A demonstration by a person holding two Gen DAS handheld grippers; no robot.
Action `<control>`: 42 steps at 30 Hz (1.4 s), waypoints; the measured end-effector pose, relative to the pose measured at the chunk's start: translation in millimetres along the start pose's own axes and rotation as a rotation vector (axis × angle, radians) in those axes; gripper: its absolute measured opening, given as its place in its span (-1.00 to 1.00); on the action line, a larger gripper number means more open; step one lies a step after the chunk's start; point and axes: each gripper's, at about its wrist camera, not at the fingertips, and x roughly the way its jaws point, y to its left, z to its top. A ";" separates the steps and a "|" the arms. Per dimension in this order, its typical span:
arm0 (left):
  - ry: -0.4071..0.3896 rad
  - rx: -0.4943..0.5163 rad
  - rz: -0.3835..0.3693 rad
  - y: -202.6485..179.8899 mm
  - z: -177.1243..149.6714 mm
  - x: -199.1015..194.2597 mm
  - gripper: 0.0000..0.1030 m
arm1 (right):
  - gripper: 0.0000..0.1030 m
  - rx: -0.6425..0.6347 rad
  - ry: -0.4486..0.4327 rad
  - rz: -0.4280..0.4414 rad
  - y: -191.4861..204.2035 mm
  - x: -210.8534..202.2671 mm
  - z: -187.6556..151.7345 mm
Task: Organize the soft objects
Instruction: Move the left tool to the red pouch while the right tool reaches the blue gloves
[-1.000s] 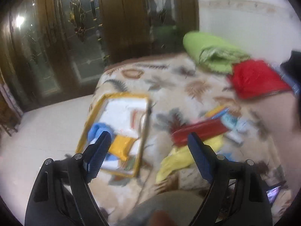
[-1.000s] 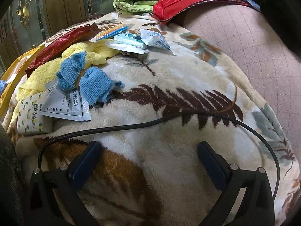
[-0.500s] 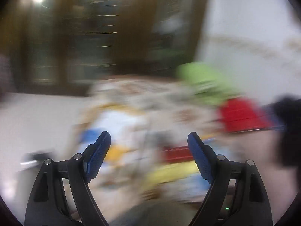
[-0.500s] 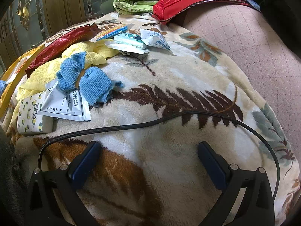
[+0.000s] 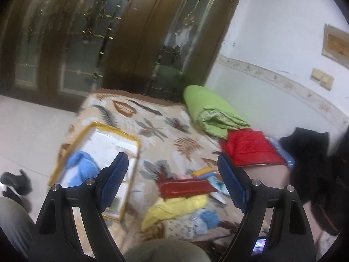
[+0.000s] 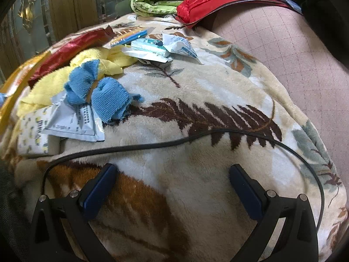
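Both empty: left hand-held gripper (image 5: 173,180) spread wide in air; right hand-held gripper (image 6: 172,182) wide above the blanket (image 6: 196,100).

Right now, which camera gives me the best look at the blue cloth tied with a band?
The right wrist view: the blue cloth is close and sharp, lying on the blanket against the yellow towel, its band visible. The left wrist view shows it only small and blurred, low in frame.

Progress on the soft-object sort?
Done: one blue cloth lies in the yellow-rimmed tray. In hand: nothing; left gripper and right gripper are open and empty. Left: blue cloth bundle and yellow towel on the blanket among packets.
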 end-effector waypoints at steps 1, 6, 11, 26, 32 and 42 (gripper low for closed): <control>0.002 -0.005 -0.012 0.3 -0.2 -1.3 0.64 | 1.00 0.017 0.016 0.018 -3.0 2.0 1.6; -0.009 0.010 -0.043 0.8 -0.7 -6.3 0.64 | 0.92 0.049 -0.034 0.224 -38.4 -45.2 19.9; -0.034 0.013 -0.048 4.3 -2.1 -7.7 0.64 | 1.00 0.228 -0.483 0.367 -77.1 -127.5 63.3; 0.047 -0.031 -0.054 23.5 -8.2 14.9 0.64 | 0.90 -0.644 0.450 0.578 49.4 21.4 77.9; 0.030 -0.054 -0.045 28.3 -10.2 12.2 0.64 | -0.78 -0.696 0.572 0.498 8.9 -10.2 42.9; 0.104 -0.070 -0.107 29.2 -24.7 30.3 0.64 | -0.75 -0.608 1.407 0.705 -63.5 -157.2 -184.9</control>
